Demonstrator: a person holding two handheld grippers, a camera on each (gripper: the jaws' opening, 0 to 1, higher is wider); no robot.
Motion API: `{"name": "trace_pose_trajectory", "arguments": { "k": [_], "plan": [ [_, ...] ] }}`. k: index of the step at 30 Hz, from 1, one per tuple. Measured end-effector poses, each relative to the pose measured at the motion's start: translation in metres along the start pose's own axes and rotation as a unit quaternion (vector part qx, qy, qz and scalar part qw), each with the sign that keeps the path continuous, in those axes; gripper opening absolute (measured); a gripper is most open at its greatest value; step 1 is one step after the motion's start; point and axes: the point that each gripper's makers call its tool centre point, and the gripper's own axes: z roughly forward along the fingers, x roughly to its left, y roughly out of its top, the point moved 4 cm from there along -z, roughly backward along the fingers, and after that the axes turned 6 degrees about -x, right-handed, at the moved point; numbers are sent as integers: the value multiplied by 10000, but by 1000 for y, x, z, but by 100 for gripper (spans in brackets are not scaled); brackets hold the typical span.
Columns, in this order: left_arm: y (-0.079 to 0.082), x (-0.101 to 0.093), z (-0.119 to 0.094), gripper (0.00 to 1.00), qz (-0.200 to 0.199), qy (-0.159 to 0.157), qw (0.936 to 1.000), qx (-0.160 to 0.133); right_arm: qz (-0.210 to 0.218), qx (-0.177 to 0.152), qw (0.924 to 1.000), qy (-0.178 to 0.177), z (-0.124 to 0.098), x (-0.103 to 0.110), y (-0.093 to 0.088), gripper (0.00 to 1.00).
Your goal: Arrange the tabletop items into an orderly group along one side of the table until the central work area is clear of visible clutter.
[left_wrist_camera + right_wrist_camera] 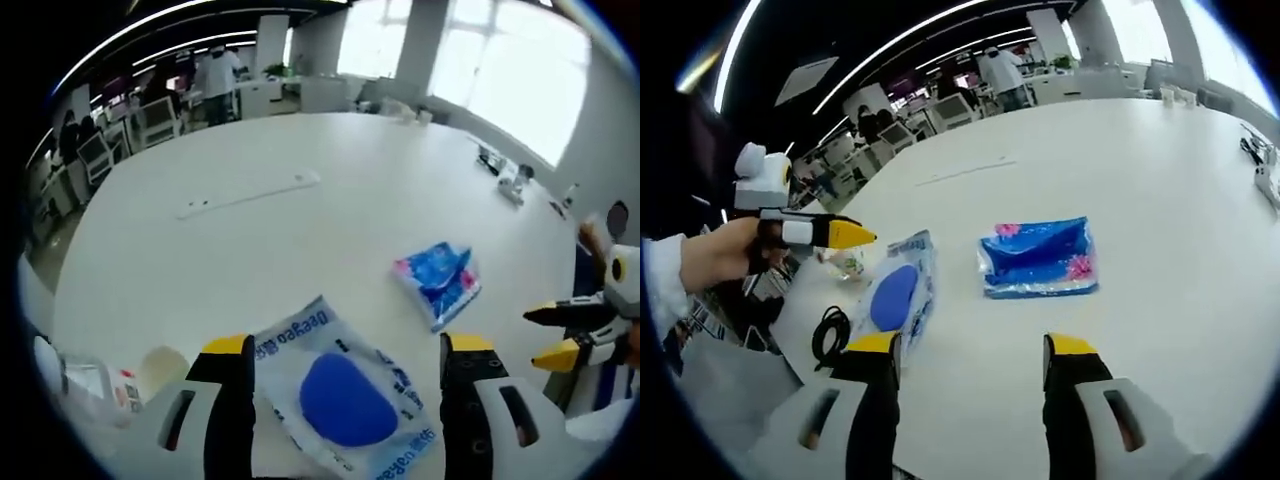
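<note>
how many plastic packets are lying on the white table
2. A clear packet with a blue oval lies between the left gripper's open jaws. A blue tissue pack lies ahead of the right gripper. Others may be hidden.

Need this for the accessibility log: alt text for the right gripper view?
Open right tongs hover over a white table, facing a blue tissue pack. A wipes pack and black cable lie left, below the left tongs.

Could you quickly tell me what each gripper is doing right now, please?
Left gripper: open, holding nothing; the wipes pack lies between its jaws.
Right gripper: open, holding nothing, with the blue tissue pack ahead of it.
</note>
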Motion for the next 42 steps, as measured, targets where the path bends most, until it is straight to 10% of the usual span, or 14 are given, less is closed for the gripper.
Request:
{"name": "trace_pose_trajectory", "arguments": {
  "k": [26, 42],
  "plan": [
    [-1, 28, 27, 67, 24, -267, 9981, 562, 482, 315, 9980, 273, 18, 21, -39, 52],
    [-8, 38, 42, 63, 808, -194, 9925, 901, 859, 520, 9929, 644, 38, 40, -54, 51]
  ]
}}
